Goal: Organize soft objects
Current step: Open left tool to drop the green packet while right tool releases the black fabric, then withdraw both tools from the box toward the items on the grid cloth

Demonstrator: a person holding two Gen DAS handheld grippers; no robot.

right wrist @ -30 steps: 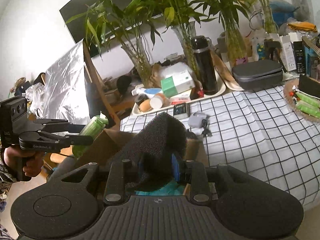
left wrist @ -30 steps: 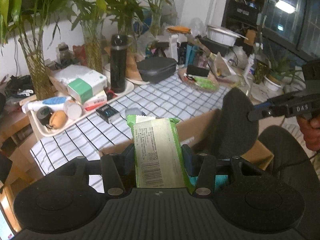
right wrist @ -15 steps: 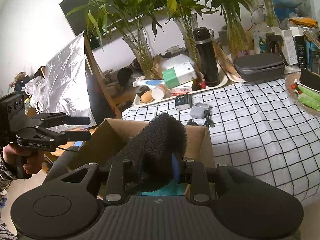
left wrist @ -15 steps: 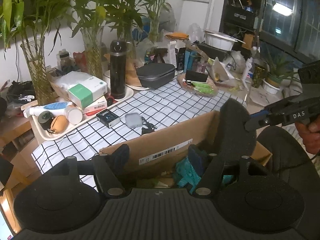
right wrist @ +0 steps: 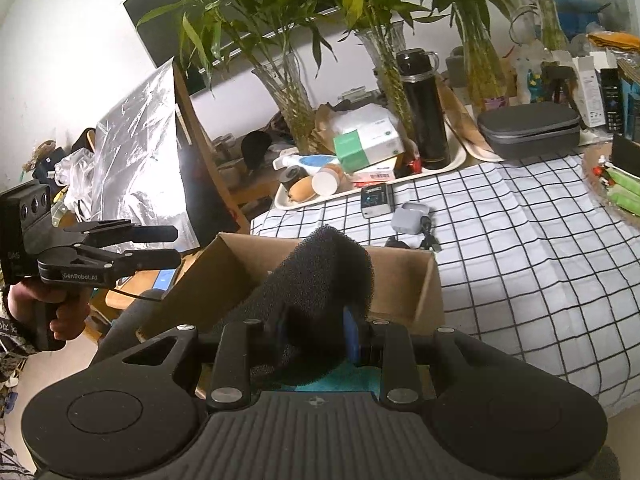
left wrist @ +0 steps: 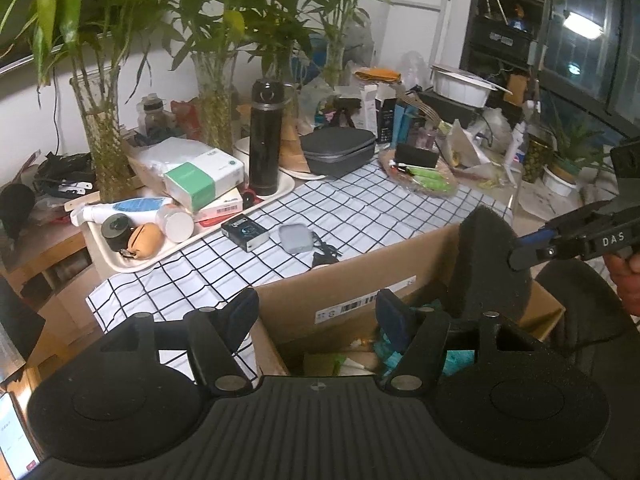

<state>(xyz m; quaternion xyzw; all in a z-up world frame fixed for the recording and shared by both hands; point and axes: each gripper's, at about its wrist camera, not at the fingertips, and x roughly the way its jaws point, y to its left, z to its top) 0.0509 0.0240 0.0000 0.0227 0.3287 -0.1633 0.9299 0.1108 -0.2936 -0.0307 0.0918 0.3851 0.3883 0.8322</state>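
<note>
An open cardboard box (left wrist: 360, 284) stands against the checked table edge, below both grippers. My left gripper (left wrist: 316, 316) hangs open over it with nothing between its fingers; the right wrist view shows it (right wrist: 172, 246) at the box's left side. Down inside the box lie a green packet (left wrist: 324, 362) and teal soft things (left wrist: 456, 356). A black foam sponge (right wrist: 320, 280) is pinched in my right gripper (right wrist: 316, 332), which is shut on it above the box (right wrist: 400, 280). From the left wrist view the sponge (left wrist: 488, 264) stands upright at the box's right end, with the right gripper (left wrist: 532, 244) on it.
A checked cloth (left wrist: 360, 208) covers the table behind the box, with a small black box (left wrist: 244, 234), a grey earbud case (left wrist: 295, 238) and a cable on it. Further back are a cream tray (left wrist: 132, 264) of bottles and cartons, a black flask (left wrist: 266, 136), a grey zip case (left wrist: 338, 150) and bamboo vases.
The green packet that was between my left gripper's pads is gone from them and lies in the box; those jaws stand wider. The right gripper and sponge have stayed put.
</note>
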